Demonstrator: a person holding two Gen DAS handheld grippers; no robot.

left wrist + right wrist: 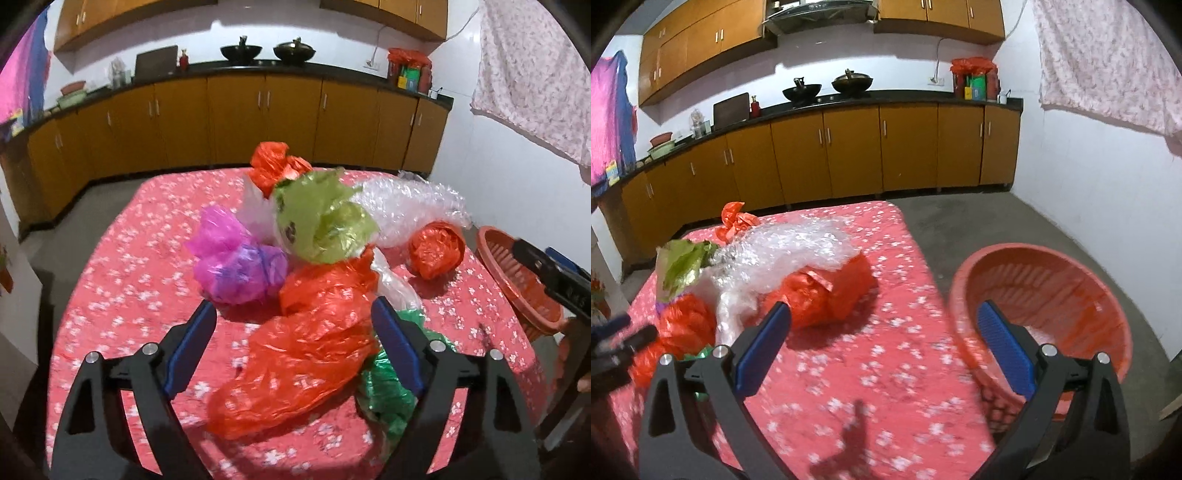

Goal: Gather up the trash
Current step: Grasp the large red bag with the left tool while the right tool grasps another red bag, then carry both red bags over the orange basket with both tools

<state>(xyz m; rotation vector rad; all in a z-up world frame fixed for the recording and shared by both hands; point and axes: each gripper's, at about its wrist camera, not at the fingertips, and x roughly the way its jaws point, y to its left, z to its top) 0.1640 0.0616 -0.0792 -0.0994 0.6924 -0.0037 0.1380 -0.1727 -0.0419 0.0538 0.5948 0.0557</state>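
A heap of crumpled plastic bags lies on the red flowered table (110, 288). In the left wrist view my left gripper (295, 314) is open, its blue pads on either side of a large orange-red bag (310, 354). Behind it lie a magenta bag (236, 262), a yellow-green bag (321, 221), clear bubble wrap (410, 203), a green bag (388, 391) and a small orange-red ball (436, 249). My right gripper (886, 325) is open and empty above the table (849, 387), next to a red basket (1041, 295). The orange-red ball (827, 291) lies ahead of its left finger.
The red basket (517, 280) sits off the table's right edge. Wooden kitchen cabinets (236, 118) line the far wall, with woks on the counter. A flowered cloth (535, 74) hangs at the right. Grey floor (979, 221) lies beyond the table.
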